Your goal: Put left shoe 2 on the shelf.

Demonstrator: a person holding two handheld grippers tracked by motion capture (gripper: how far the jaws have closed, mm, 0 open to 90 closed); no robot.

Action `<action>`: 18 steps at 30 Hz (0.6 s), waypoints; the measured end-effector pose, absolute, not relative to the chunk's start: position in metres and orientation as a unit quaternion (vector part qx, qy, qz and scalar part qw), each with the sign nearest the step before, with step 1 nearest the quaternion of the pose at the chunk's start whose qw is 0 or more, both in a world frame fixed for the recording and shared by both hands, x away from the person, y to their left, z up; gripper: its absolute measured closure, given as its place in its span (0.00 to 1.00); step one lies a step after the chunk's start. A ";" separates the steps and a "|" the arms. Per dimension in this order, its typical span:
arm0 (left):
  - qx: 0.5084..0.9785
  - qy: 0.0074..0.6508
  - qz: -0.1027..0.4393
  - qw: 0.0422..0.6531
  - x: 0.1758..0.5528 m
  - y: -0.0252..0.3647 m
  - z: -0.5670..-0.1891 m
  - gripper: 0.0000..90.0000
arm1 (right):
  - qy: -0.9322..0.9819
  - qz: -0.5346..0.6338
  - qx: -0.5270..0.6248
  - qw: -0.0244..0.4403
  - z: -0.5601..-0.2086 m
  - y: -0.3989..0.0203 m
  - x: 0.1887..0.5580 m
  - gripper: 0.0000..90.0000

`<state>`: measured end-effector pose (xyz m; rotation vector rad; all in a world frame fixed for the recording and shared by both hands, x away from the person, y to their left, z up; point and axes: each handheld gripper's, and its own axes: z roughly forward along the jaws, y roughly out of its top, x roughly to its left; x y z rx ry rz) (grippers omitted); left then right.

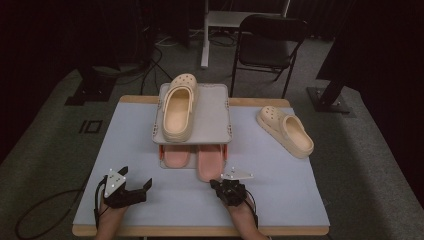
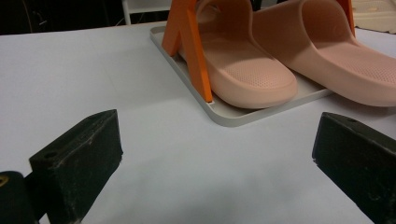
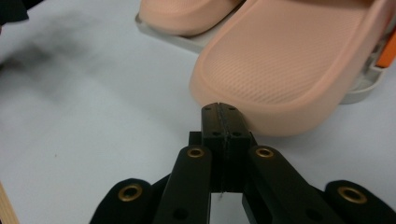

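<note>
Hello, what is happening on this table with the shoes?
A person holds a claw in each hand at a two-level shoe rack. The right claw is shut, its tip right at the heel of a pink slipper that sticks out from the lower shelf. The left claw is open and holds nothing. The second pink slipper sits further in. One cream clog lies on the top shelf, another cream clog on the table.

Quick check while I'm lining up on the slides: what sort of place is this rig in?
Probably a lab or recording studio, not a home: dark curtains ring a carpeted floor, cables trail past a folding chair, and the two-tier shoe rack stands on a covered work table.
</note>
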<state>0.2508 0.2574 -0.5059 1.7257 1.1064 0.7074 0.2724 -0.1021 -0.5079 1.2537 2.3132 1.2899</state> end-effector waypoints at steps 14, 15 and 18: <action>0.704 0.451 0.288 0.466 0.251 0.258 -0.506 0.02 | 0.784 0.432 0.430 0.114 -0.509 -0.098 0.292 1.00; 0.705 0.450 0.289 0.465 0.251 0.258 -0.506 0.02 | 0.785 0.431 0.430 0.117 -0.509 -0.097 0.294 1.00; 0.705 0.450 0.290 0.465 0.251 0.258 -0.506 0.02 | 0.784 0.429 0.433 0.121 -0.509 -0.095 0.298 1.00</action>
